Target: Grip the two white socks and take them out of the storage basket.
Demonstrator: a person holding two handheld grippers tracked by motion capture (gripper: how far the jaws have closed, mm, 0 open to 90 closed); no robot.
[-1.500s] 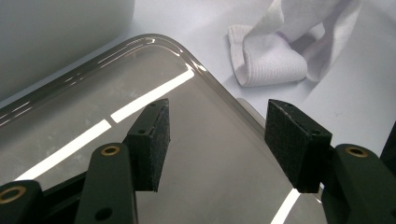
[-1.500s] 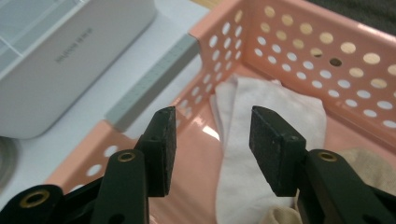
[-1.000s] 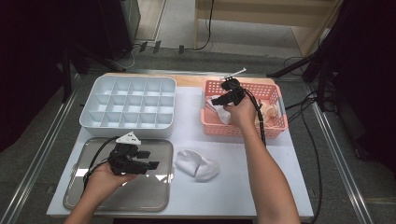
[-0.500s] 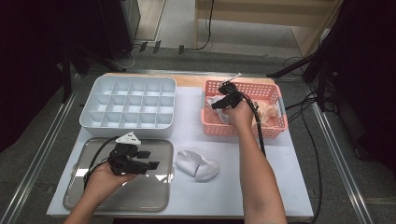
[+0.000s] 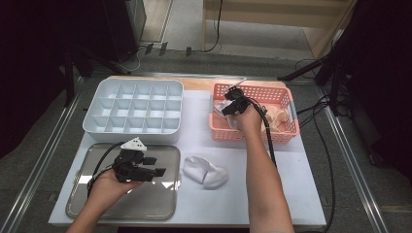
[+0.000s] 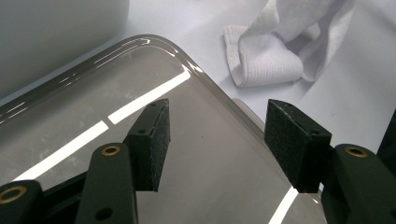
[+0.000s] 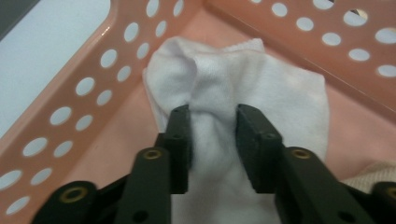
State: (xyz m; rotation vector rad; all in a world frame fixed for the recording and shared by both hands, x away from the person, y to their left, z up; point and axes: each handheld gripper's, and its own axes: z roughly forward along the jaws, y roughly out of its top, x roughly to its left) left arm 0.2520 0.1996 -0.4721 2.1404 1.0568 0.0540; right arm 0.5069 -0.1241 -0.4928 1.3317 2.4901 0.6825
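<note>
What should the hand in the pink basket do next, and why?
Probably lift straight up. The right gripper has just been closing, and its pads now pinch a fold of the white sock lying in the pink basket, so raising it should pull the sock free.

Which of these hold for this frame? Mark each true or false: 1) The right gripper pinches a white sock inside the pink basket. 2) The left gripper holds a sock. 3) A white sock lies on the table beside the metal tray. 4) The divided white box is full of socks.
1) True: the right gripper has just closed on a white sock in the pink basket.
2) False: the left gripper is open over the metal tray, nothing between its jaws.
3) True: a second sock lies just right of the tray.
4) False: the divided white box has empty compartments.
</note>
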